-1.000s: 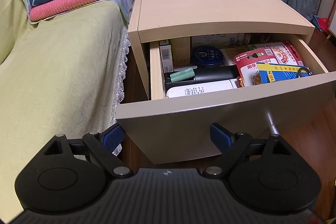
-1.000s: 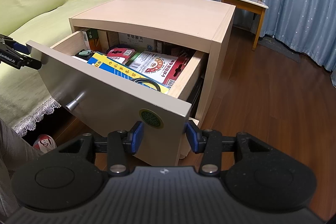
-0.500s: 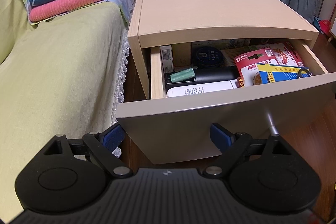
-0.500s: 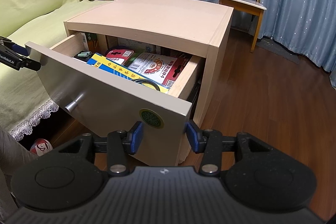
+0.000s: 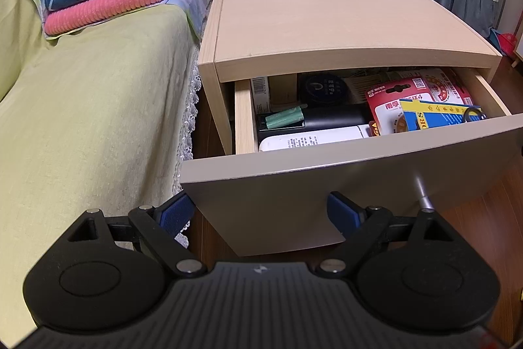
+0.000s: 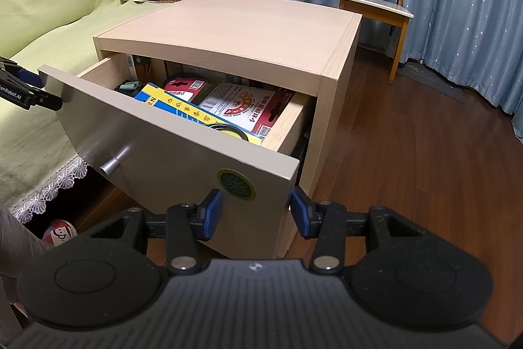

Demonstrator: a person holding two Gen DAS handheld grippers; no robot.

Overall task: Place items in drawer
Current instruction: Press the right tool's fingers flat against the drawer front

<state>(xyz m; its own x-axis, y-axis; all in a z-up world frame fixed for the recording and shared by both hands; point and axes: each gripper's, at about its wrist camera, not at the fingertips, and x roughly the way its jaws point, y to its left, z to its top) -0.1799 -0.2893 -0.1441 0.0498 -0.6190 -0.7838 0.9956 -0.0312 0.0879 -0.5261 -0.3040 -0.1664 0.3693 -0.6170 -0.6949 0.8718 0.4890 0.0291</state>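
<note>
- Left wrist view: the left gripper point(image 5: 261, 213) is spread wide and carries nothing, with one blue pad point(image 5: 175, 213) just off the near left corner of the drawer point(image 5: 281, 185) front and the other lying over its grey panel. Straight ahead of the gripper the drawer stands partly out of the bedside cabinet point(image 5: 327, 18). Against a second ago, less of the drawer's inside shows: the cabinet top now covers the back row of packets, so the drawer has slid inward a little.
- Beyond the front panel lie the stowed items: a green roll point(image 5: 283, 117) on a black case, a white box point(image 5: 313, 138) against the panel, a red card pack point(image 5: 390, 107) and a blue-yellow packet point(image 5: 434, 115) to the gripper's right. The knob point(image 5: 421, 195) sticks out just right of the right pad.
- Right wrist view: the right gripper point(image 6: 256, 211) is also empty, its pads fairly wide apart and straddling the drawer front's near right corner, beside the round green sticker point(image 6: 236, 183). The left gripper shows far to the left at the opposite corner.
- My reading: with both grippers empty, the items inside and the drawer creeping in, the placing looks done and closing is under way; an even push from both corners should keep it from skewing.
</note>
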